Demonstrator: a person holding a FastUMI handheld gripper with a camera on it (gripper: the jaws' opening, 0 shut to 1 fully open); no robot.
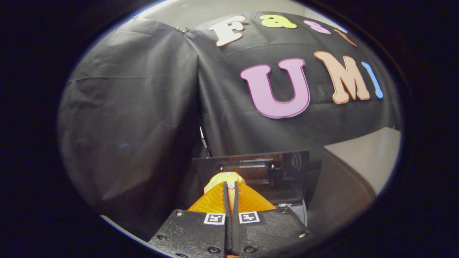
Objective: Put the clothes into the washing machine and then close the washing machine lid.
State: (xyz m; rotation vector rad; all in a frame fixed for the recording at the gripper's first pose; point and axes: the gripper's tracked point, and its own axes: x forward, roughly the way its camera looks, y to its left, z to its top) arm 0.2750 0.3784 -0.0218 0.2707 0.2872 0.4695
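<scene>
The claw (231, 186) is seen closed down to a thin slit, and a small yellow cloth (226, 178) is pinched at its tips; both fingers (215, 200) appear to press on it, with a soft lump of it bulging just ahead of them. Beyond the cloth, a dark glossy lid (283, 168) is stood up and open, and a little of the washer (297, 209) is glimpsed beneath it, just right of the fingers. The tub opening itself is hidden behind the claw, so how far the cloth is from it cannot be told. A pale bench (369, 157) is seen off to the right.

The cloth is judged to be light, limp and easily bunched; no care for breakage is needed, but a loose fold could be snagged on the rim or left hanging over it when released. A grip on a gathered bunch, as held now, is thought sounder than one on a single edge.

The lid is judged stiff, smooth and likely slippery. It would best be pushed at its free top edge, away from the hinge.
</scene>
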